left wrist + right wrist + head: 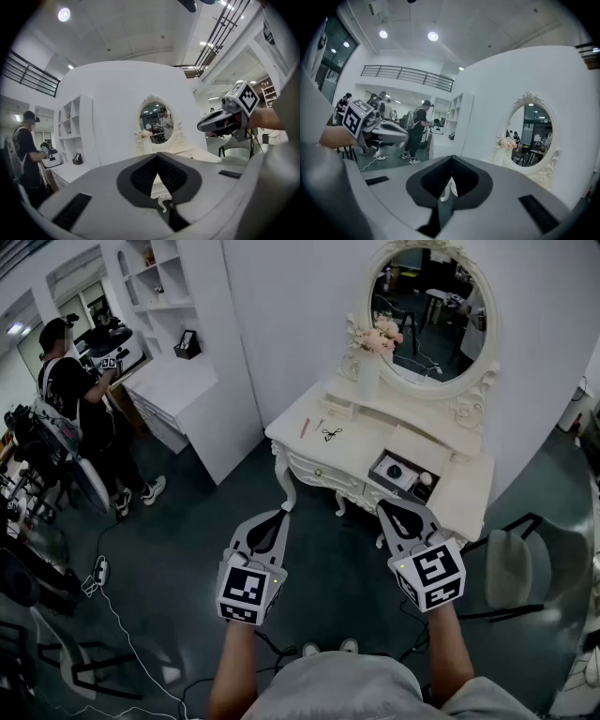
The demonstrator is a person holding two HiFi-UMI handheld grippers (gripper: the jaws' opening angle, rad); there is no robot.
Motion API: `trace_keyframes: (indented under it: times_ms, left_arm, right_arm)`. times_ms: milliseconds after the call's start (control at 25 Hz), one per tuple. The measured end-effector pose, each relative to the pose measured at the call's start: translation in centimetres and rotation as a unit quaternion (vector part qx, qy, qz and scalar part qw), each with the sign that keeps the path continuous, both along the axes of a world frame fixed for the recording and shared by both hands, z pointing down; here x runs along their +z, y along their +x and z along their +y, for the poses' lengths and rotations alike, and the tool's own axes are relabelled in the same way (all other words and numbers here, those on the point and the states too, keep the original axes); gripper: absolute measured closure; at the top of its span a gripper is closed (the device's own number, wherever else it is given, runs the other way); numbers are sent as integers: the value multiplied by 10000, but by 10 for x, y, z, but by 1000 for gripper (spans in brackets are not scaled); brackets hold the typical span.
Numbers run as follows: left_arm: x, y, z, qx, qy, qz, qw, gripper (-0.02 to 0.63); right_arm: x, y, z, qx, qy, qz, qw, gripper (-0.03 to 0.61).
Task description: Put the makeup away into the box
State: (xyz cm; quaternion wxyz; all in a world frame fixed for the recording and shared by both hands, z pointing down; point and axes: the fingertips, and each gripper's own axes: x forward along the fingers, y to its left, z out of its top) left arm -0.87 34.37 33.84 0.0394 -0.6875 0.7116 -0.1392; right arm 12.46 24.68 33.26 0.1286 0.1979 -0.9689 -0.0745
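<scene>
A white dressing table (469,486) with an oval mirror (433,310) stands ahead of me. On its top lie a thin pinkish stick (304,427) and a small dark scissor-like tool (330,434). Further right sits an open box (398,472) with a dark inside and a small round white item (425,480) beside it. My left gripper (281,514) hovers over the floor before the table's left leg, shut and empty. My right gripper (390,512) hangs near the table's front edge below the box, jaws together with nothing in them. Each gripper view shows the closed jaws (157,154) (451,158) aimed at the mirror.
A vase of pink flowers (373,351) stands by the mirror. A grey chair (525,563) is right of the table. At the left a person (70,390) stands by a white counter (183,395) and shelves (159,287). Cables (112,606) run over the dark floor.
</scene>
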Motion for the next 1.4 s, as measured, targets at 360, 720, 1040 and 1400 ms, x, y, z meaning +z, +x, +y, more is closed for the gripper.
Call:
trace_keyframes:
  times_ms: [360,720,1040,1400]
  left_arm:
    - [12,3,-22,-265,-212,52,9994,611]
    - [21,17,-43,-610,-308,-54,9976,611]
    - [43,18,-59,-735,-429,117,9963,611]
    - [58,-36,-106,-763,-464,151,9959,611]
  right_arm:
    - [-5,11,-28,-171,-165,-550,9982,578]
    - [16,20,-57,-635,-390,-230,9970,578]
    - [39,11,-73,-800,-447,-80,9958,578]
    - [62,-34,-118,-659,-666,-87,9956,578]
